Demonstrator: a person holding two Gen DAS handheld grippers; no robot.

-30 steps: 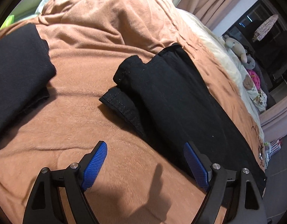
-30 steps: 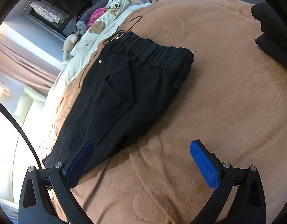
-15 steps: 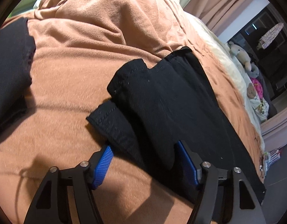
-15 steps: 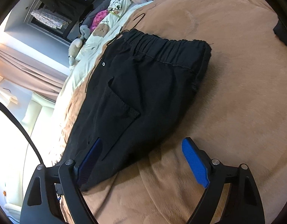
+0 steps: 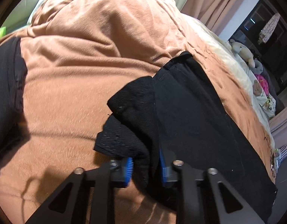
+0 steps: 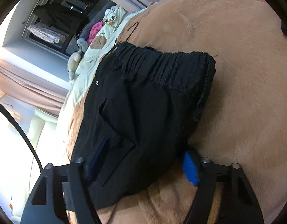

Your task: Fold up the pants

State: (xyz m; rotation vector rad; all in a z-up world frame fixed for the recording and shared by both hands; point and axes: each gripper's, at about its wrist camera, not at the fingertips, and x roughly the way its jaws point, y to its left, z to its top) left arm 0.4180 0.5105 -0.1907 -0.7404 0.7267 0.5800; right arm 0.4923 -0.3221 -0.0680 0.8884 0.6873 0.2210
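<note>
Left wrist view: left gripper (image 5: 145, 169) clamps the pants (image 5: 190, 115) hem, length running away; right gripper (image 6: 141, 161), jaws spread, straddles the hip edge.

A brown blanket (image 5: 91, 59) is covering the bed; plush toys (image 5: 242, 51) (perhaps bears) are lying beside curtains (image 6: 37, 91).
</note>
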